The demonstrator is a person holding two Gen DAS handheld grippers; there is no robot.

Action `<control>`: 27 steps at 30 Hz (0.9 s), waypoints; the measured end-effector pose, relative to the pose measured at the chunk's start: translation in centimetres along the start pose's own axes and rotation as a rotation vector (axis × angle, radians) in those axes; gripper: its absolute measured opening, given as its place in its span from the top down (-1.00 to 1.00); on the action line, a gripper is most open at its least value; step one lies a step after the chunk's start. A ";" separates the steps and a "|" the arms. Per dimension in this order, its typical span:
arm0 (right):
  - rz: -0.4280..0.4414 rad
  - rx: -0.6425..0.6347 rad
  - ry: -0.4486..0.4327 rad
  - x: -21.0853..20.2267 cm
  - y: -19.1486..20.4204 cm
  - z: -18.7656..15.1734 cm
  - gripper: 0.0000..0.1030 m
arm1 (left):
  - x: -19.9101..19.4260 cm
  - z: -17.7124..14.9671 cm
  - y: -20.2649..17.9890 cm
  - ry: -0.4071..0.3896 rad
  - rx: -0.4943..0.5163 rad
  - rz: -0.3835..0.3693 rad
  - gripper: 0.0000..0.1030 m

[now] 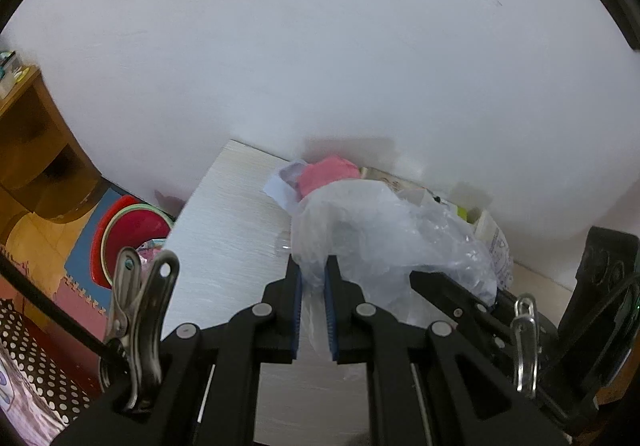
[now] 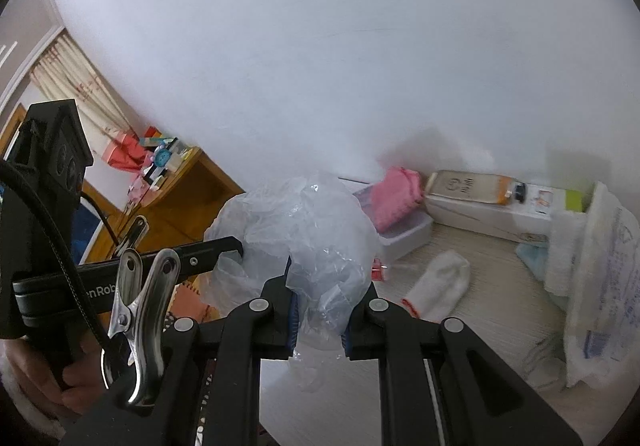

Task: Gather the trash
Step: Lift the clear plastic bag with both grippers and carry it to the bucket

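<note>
holding a clear plastic bag (image 1: 372, 230) between them, the left gripper (image 1: 313, 310) and right gripper (image 2: 319, 316) are each clamped on a fold of its film, above the pale table (image 1: 224, 246). to do this well, i judge the pinches should stay firm and the hands apart enough to keep the mouth spread, since thin film slips easily. loose items like the white sock (image 2: 440, 286) lie on the table beyond, near the pink cloth (image 2: 396, 198).
</note>
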State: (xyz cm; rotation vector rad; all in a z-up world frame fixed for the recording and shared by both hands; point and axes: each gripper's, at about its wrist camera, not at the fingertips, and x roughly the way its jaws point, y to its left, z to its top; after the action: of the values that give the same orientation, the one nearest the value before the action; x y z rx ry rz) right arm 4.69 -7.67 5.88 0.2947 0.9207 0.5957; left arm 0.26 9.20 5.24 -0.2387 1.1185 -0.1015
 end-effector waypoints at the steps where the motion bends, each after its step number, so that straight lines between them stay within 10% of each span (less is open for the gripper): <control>1: -0.001 -0.011 0.003 0.3 0.5 0.1 0.68 | -0.2 0.0 0.6 -0.004 -0.007 -0.001 0.81; 27: 0.031 -0.219 0.183 15.6 15.5 3.4 0.67 | -1.8 3.5 20.1 -0.019 -0.249 0.046 0.82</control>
State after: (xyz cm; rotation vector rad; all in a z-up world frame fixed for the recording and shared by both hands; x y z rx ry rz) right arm 9.14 14.13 5.10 0.0587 1.0179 0.7548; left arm 1.88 29.49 3.44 -0.4343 1.1163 0.0820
